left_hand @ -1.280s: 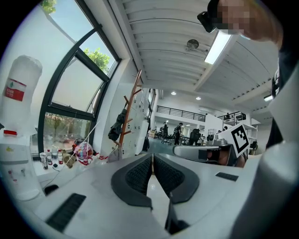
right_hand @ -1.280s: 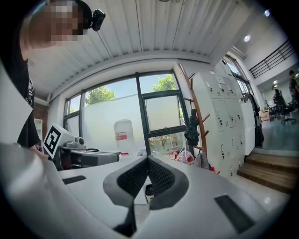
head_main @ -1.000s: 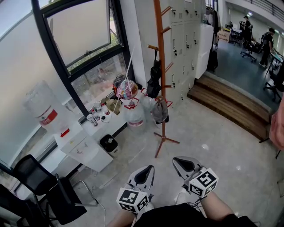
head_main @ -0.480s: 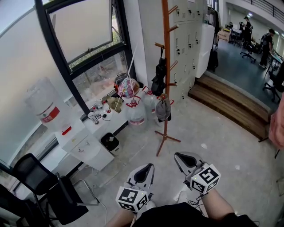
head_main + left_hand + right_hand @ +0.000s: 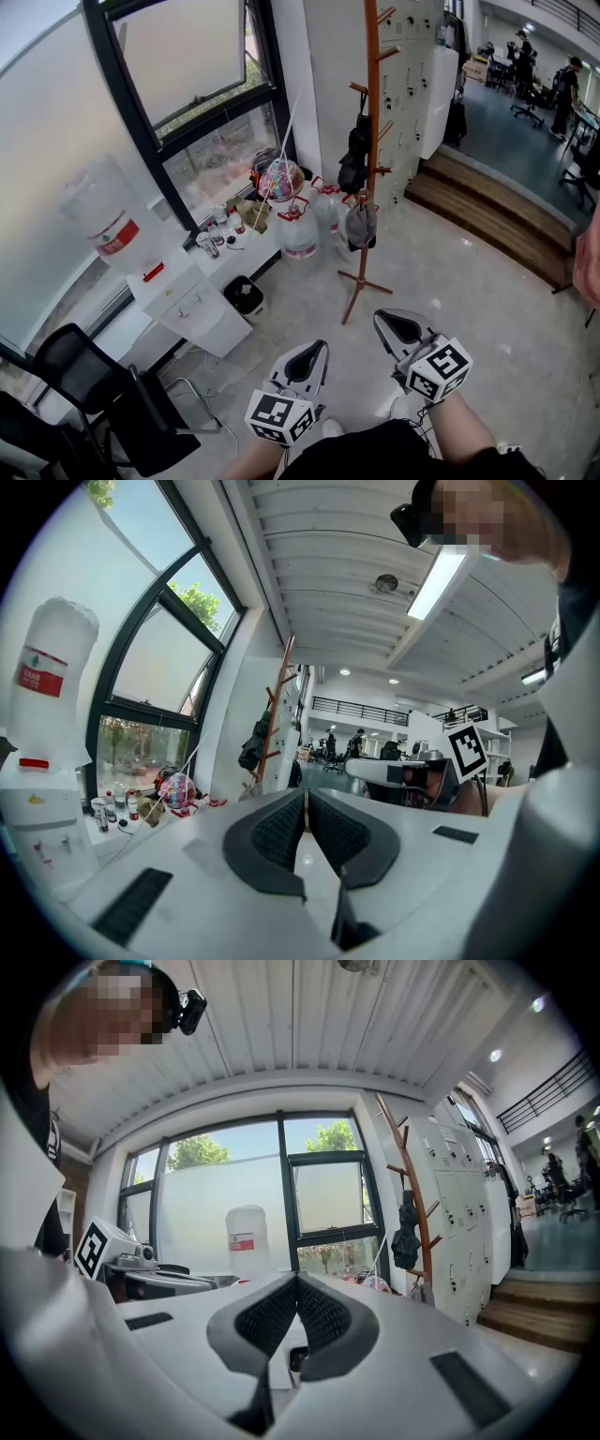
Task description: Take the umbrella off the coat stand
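A black folded umbrella (image 5: 354,159) hangs from a peg of the tall wooden coat stand (image 5: 373,112), with a grey cap (image 5: 360,226) hung lower down. Both grippers are held low, well short of the stand's feet. My left gripper (image 5: 307,360) is shut and empty, and so is my right gripper (image 5: 397,328). In the left gripper view the shut left gripper (image 5: 307,803) points level, with the stand (image 5: 277,705) and umbrella (image 5: 252,745) far beyond it. In the right gripper view the right gripper (image 5: 296,1283) is shut, and the umbrella (image 5: 406,1227) hangs on the stand (image 5: 416,1213) to its right.
A water dispenser (image 5: 103,220) on a white cabinet (image 5: 192,307), a small bin (image 5: 246,295) and water jugs (image 5: 300,236) line the window wall left of the stand. Black chairs (image 5: 112,412) stand at lower left. Lockers (image 5: 417,66) and wooden steps (image 5: 487,211) lie behind and to the right.
The coat stand has slid to the right in the head view and looks slightly nearer. Both grippers stay shut and empty, low in the view.
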Available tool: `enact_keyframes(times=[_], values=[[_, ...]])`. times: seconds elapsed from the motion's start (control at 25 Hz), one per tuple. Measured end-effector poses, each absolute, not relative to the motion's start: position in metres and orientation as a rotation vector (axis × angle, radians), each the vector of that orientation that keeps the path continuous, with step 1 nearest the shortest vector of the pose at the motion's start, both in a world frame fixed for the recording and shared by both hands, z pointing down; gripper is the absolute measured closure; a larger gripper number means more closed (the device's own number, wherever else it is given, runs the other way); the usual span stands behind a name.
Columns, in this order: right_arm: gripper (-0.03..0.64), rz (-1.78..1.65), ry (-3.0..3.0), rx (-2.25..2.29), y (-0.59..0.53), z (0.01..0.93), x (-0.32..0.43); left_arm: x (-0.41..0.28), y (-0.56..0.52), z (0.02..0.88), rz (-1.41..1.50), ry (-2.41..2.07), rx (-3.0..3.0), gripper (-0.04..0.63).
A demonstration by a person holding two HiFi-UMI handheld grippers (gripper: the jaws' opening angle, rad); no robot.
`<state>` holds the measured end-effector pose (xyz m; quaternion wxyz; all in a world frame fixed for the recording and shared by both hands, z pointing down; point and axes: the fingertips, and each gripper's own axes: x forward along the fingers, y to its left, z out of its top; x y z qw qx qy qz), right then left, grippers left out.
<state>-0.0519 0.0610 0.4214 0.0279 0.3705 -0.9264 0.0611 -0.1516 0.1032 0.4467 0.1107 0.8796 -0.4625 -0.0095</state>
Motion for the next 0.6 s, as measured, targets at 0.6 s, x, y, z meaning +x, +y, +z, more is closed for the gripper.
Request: enact_keyframes(times=[0.6], values=[[0.563, 0.185, -2.882, 1.13, 0.025, 0.418, -0.058, -0.158, 0.077, 0.449, -0.014, -1.385, 2.566, 0.571]])
